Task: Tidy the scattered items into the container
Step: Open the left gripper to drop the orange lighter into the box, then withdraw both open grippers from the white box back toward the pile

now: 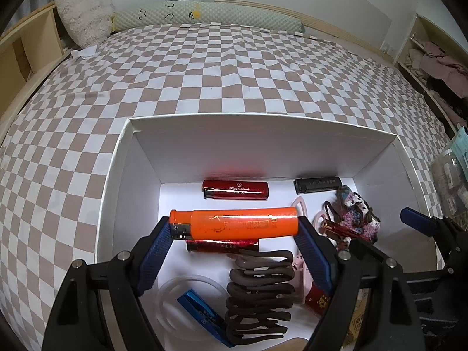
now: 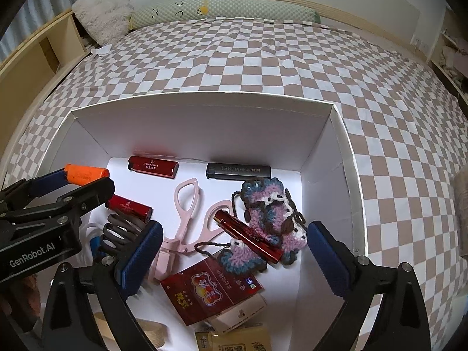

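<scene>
I am holding the orange lighter (image 1: 234,223) in my left gripper (image 1: 234,231). The blue pads pinch it at both ends, and it hangs sideways over the middle of the white box (image 1: 263,143).

My right gripper (image 2: 234,251) is spread wide with nothing between its pads. A thin red tube (image 2: 248,235) lies just under it, on the knitted pouch (image 2: 263,219) inside the box.

I think the job now is to let the lighter go. I would bring it down low inside the box first, so it does not bounce. Under it I see a red lighter (image 1: 222,245) and a dark coiled spring (image 1: 259,295), so it may roll a bit. I would open the pads slowly and lift straight up.

Also in the box are another red lighter (image 1: 235,190) and a black lighter (image 1: 317,184) by the far wall, pink scissors (image 2: 187,222) in the middle, and a red card pack (image 2: 210,292) by the near wall.

The box sits on a bed with a brown and white checked sheet (image 1: 204,73). Past the box, at the head of the bed, are a fluffy pillow (image 1: 84,14) and a long green bolster (image 1: 204,17). Wooden shelves (image 1: 17,52) stand to the left of the box.
</scene>
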The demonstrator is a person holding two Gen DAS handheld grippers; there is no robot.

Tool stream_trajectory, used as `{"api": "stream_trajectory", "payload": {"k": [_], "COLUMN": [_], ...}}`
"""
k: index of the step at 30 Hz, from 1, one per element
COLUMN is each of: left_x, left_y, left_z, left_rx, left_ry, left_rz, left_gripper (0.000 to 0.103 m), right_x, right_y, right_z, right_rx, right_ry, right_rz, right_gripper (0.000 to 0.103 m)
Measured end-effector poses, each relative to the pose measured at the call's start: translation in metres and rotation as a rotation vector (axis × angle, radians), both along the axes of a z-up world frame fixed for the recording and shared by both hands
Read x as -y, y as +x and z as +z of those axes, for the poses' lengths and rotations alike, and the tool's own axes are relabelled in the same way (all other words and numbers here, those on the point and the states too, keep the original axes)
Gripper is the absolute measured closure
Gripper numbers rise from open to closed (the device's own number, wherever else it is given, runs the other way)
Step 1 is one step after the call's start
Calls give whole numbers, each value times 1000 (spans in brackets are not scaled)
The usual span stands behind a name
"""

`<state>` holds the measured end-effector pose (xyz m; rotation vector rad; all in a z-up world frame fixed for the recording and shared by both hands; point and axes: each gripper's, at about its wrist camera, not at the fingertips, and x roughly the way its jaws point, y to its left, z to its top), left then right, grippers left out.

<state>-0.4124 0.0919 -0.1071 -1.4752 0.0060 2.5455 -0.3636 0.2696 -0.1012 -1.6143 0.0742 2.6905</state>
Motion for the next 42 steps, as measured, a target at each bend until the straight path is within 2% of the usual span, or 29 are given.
{"api": "stream_trajectory", "payload": {"k": [5,29,37,42], "left_x": [-1,0,1,2], "left_y": [2,7,14,26], "left_z": [4,9,23,37], "left_rx": [-25,-52,-74,-91], "left_ry": [-10,-28,-51,-42], "left_rz": [-1,8,-8,-10], "left_gripper": [8,8,8,8], "right_x": [0,0,-4,-2], "right_y": [0,4,12,21], "right_z": [0,0,14,37], "right_rx": [0,-11,-33,-79], "right_ry": [4,3,11,8], "right_rz": [1,-5,-15,-13], "right_gripper": [5,5,5,5]}}
